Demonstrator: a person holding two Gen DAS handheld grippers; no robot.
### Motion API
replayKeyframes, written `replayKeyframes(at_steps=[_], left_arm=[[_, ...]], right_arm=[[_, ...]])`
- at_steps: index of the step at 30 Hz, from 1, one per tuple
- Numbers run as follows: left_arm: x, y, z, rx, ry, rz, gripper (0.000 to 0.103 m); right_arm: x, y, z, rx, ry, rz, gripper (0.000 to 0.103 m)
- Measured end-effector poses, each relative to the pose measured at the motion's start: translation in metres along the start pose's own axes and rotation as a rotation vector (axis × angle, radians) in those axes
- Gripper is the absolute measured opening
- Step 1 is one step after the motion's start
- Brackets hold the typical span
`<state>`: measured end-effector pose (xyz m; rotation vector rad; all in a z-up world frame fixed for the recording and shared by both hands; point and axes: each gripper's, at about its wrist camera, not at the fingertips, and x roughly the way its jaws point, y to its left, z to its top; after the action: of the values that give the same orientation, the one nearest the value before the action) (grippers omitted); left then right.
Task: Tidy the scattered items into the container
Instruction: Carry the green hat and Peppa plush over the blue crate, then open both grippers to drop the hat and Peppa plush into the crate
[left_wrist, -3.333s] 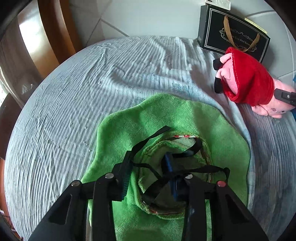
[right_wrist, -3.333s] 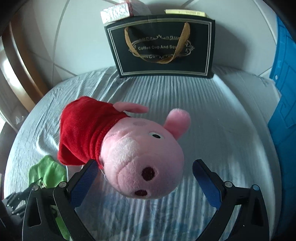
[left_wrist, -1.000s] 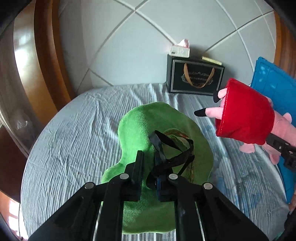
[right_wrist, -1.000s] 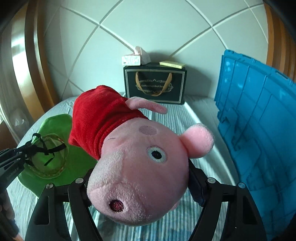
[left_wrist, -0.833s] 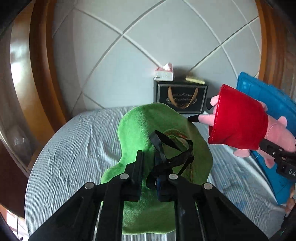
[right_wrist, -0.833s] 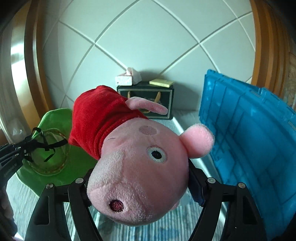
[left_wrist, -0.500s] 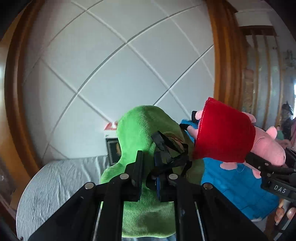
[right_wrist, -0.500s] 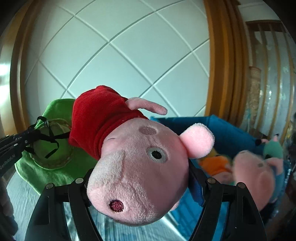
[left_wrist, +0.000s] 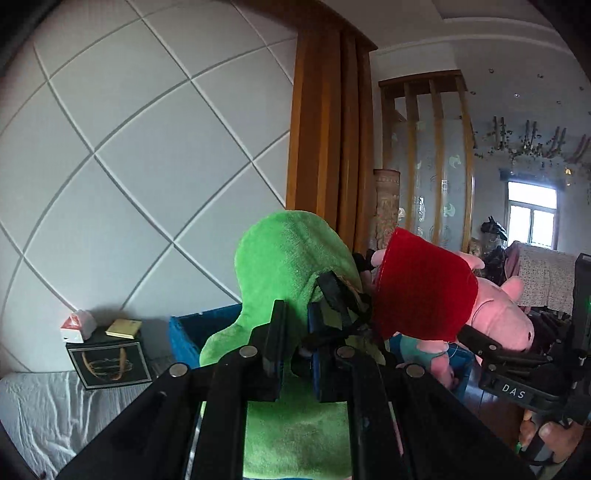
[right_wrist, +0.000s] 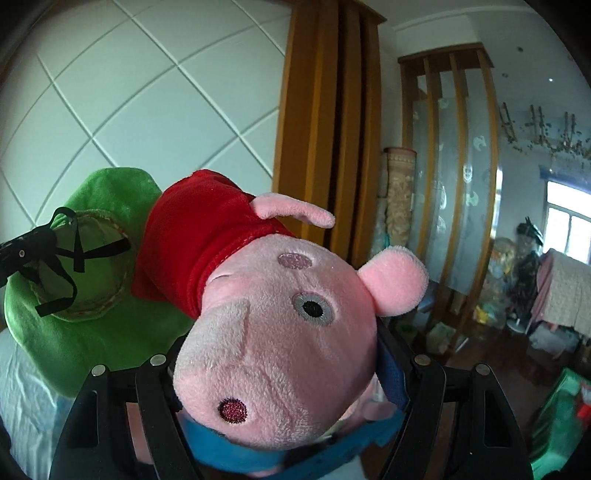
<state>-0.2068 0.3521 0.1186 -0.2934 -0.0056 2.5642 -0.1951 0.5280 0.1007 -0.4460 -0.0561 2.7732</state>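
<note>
A green plush hat (left_wrist: 288, 258) hangs in the air, and my left gripper (left_wrist: 295, 332) is shut on its black straps (left_wrist: 336, 295). To its right a pink pig plush in a red dress (left_wrist: 424, 291) is held up by my right gripper (left_wrist: 476, 341). In the right wrist view the pig's head (right_wrist: 280, 332) fills the gap of the right gripper (right_wrist: 277, 354), whose pads press on both sides of it. There the hat (right_wrist: 92, 332) hangs at the left. The blue container (left_wrist: 188, 336) shows behind the hat, and its rim (right_wrist: 295, 458) lies under the pig.
A black gift bag (left_wrist: 107, 363) with a tissue box (left_wrist: 77, 325) on top stands on the bed sheet (left_wrist: 44, 413) by the padded wall. A wooden pillar (left_wrist: 328, 129) and a cluttered room lie beyond. A person's hand (left_wrist: 554, 439) grips the right tool.
Both grippers have risen and swung right, away from the bed, carrying the hat and the pig. The blue container now sits close beneath them. Neither grip has changed.
</note>
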Motion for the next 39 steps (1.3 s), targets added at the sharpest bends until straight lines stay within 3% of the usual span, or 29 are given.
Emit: replayKeyframes(at_steps=[3, 6, 9, 12, 16, 24, 28, 31, 33, 35, 39], left_arm=[[0.055, -0.037, -0.011, -0.010, 0.078, 0.035, 0.011], [0.110, -0.064, -0.028, -0.007, 0.253, 0.053, 0.011], [0.155, -0.076, -0.052, 0.026, 0.414, 0.106, 0.011], [0.171, -0.076, -0.072, 0.051, 0.487, 0.155, 0.011], [0.158, -0.062, -0.082, 0.049, 0.496, 0.181, 0.011], [0.143, -0.064, -0.081, 0.056, 0.457, 0.212, 0.015], [0.135, -0.066, -0.077, 0.052, 0.441, 0.223, 0.020], [0.129, -0.068, -0.075, 0.048, 0.426, 0.240, 0.044], [0.122, -0.069, -0.072, 0.041, 0.400, 0.245, 0.067], [0.115, -0.070, -0.069, 0.032, 0.383, 0.247, 0.076], [0.101, -0.074, -0.065, 0.031, 0.360, 0.272, 0.079]], right_arm=[[0.038, -0.037, -0.013, -0.025, 0.059, 0.036, 0.078], [0.075, -0.057, -0.037, -0.030, 0.169, 0.082, 0.078], [0.107, -0.062, -0.068, -0.045, 0.271, 0.135, 0.078], [0.111, -0.055, -0.090, -0.101, 0.276, 0.140, 0.078], [0.111, -0.040, -0.101, -0.159, 0.275, 0.127, 0.079], [0.106, -0.058, -0.091, -0.086, 0.241, 0.148, 0.086], [0.087, -0.058, -0.084, -0.063, 0.209, 0.181, 0.102], [0.073, -0.056, -0.081, -0.073, 0.187, 0.190, 0.103], [0.069, -0.058, -0.080, -0.073, 0.180, 0.190, 0.103], [0.064, -0.060, -0.080, -0.067, 0.178, 0.200, 0.103], [0.055, -0.064, -0.078, -0.055, 0.165, 0.221, 0.103]])
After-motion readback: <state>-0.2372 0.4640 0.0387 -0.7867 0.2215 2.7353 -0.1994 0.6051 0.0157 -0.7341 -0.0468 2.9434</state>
